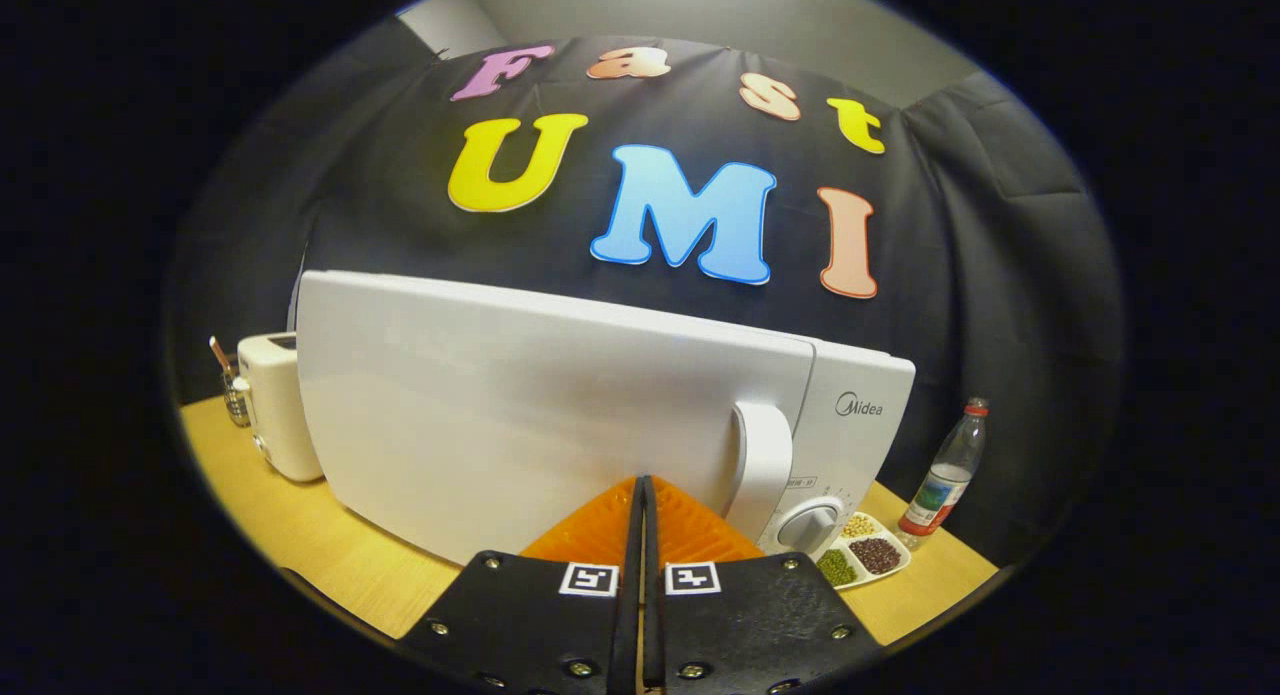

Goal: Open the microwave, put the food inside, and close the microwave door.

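— Where is the gripper [641, 487]?

— Right up against the microwave [600, 415], at the lower part of the door [520, 415], just beside the door handle [760, 460]. Its fingers are pressed together with nothing between them.

— And the door?

— It looks closed or almost closed; I cannot tell which.

— What else is on the tabletop [330, 555]?

— A toaster [278, 405] stands on one side of the microwave, with a small glass [234, 390] beyond it. On the other side, below the dial [808, 525], lies a divided dish [865, 555] holding beans and grains, and next to it a plastic bottle [945, 470] stands upright.
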### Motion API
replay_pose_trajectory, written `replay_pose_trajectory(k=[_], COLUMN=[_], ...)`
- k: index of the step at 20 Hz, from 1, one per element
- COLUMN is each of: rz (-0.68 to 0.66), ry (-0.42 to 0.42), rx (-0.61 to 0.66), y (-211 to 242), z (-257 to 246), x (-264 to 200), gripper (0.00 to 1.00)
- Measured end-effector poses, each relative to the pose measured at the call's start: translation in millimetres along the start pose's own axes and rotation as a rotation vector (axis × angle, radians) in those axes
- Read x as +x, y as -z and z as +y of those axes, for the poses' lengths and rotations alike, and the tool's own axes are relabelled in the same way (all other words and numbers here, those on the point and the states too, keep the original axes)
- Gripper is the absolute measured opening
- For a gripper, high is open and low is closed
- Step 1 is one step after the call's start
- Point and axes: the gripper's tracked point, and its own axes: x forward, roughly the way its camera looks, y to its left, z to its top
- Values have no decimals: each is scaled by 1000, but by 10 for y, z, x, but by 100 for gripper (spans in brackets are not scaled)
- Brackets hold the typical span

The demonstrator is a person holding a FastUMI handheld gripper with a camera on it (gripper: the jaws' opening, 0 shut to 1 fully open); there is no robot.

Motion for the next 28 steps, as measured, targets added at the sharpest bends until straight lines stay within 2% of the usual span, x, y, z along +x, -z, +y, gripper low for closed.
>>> replay_pose_trajectory(k=[2, 4, 6, 11, 18, 21, 23, 26, 28], rz=[20, 102, 121, 140, -9, -60, -73, -98, -106], ry=[-7, -86, -139, -210, -332, -373, -373, -314, -306], rx=[21, 110, 191, 190, 172, 152, 142, 132, 146], y=[29, 153, 152, 173, -416, -766, -941, -1038, -1090], z=[10, 135, 180, 104, 72, 50, -78, -342, -418], x=[-6, -113, -366, -1204, -2770, -3198, -3408, -3644, -3800], gripper=[3, 2, 3, 3, 3, 3, 3, 3, 3])
